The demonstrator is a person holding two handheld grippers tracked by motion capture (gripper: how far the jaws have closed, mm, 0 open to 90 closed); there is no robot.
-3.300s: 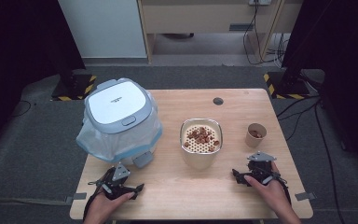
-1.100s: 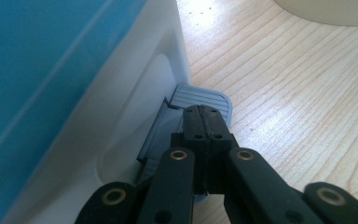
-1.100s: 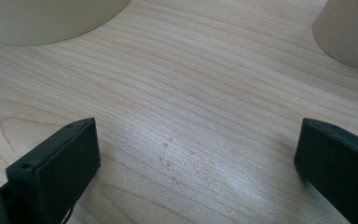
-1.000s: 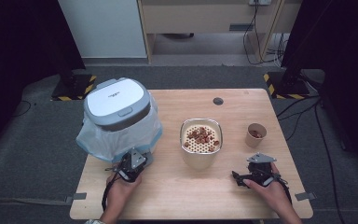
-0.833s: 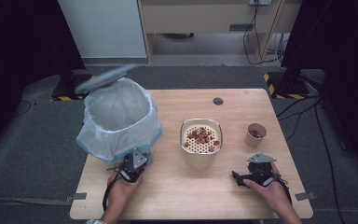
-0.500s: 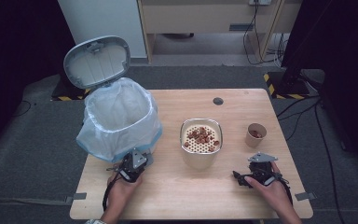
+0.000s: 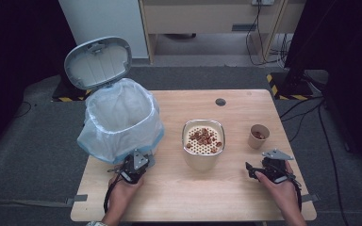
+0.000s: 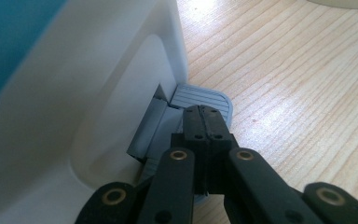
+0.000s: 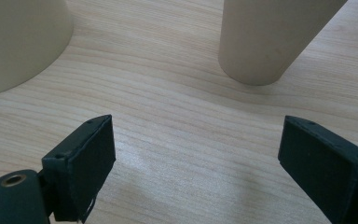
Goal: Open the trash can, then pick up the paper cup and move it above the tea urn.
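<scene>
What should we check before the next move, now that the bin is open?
1. Lid up: ok, it stands open behind the bin.
2. Left gripper on the pedal: ok, its shut jaws press on the grey pedal at the bin's foot.
3. Right gripper free: ok, the jaws are apart with nothing between them, though they have just been closing.
4. Cup within reach: ok, it stands upright on the table just ahead of the right gripper.
5. Strainer pot steady: ok, it stands upright in the middle, brown bits on top.
6. Bag fitted well: cannot tell.
</scene>
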